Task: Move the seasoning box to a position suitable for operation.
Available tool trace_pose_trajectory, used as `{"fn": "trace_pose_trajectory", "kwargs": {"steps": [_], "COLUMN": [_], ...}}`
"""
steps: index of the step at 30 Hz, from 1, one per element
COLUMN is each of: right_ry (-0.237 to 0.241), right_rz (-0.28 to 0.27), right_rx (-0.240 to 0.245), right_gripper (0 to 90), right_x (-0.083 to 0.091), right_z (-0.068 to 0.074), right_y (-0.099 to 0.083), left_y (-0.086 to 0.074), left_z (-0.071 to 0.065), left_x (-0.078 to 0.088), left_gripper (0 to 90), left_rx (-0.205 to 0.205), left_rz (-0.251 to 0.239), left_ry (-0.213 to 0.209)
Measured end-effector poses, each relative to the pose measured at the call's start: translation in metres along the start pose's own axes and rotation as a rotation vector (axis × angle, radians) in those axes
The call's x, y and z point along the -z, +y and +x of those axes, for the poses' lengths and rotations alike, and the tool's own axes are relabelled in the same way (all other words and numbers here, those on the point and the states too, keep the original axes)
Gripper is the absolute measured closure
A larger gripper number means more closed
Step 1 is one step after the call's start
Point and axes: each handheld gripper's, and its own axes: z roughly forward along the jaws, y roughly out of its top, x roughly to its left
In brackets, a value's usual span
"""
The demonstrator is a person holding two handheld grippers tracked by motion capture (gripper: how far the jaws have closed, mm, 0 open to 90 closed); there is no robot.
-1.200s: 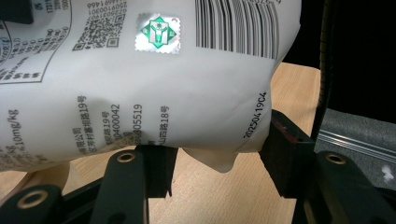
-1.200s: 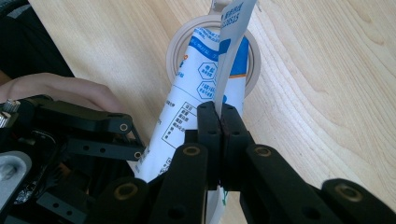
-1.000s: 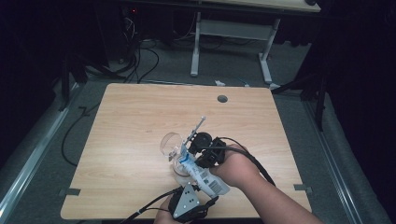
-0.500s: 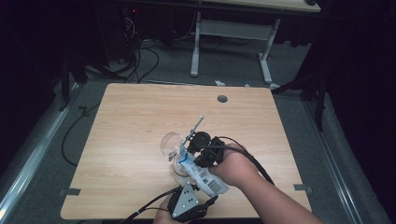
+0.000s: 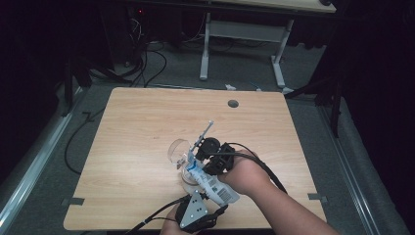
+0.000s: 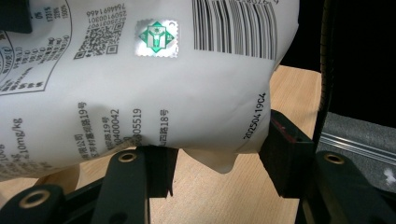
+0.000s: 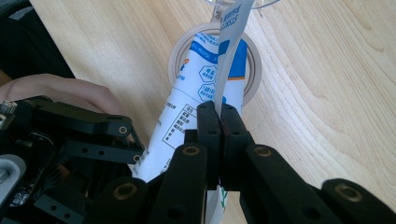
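A white and blue printed pouch [image 5: 215, 188] hangs slanted over the table's near middle. My left gripper [image 5: 198, 213] is at its lower end. In the left gripper view the pouch [image 6: 163, 70], with barcode and small print, fills the space between the two jaws of that gripper [image 6: 217, 154], which press on its bulging sides. My right gripper [image 7: 219, 119] is shut on a thin strip at the pouch's [image 7: 187, 107] upper edge. In the high view the right gripper [image 5: 205, 154] sits just above the pouch's blue end.
A clear glass [image 5: 177, 149] stands on the wooden table [image 5: 137, 127] just left of the right gripper. A pale round ring [image 7: 250, 79] lies on the table under the pouch. The table has a cable hole [image 5: 233, 104] near its far edge. Cables lie on the floor at left.
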Motion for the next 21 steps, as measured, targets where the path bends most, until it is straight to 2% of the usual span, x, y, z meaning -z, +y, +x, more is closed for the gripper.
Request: {"fn": "trace_pose_trajectory", "kwargs": {"steps": [21], "right_ry": [-0.006], "right_rz": [-0.008], "right_rx": [0.003], "right_gripper": [89.3], "right_x": [0.002], "right_z": [0.0001], "right_y": [0.0012], "left_y": [0.0031], "left_z": [-0.0013], "left_x": [0.0005], "left_gripper": [51.1], "left_rx": [0.0], "left_rz": [-0.012], "left_ry": [-0.003]}}
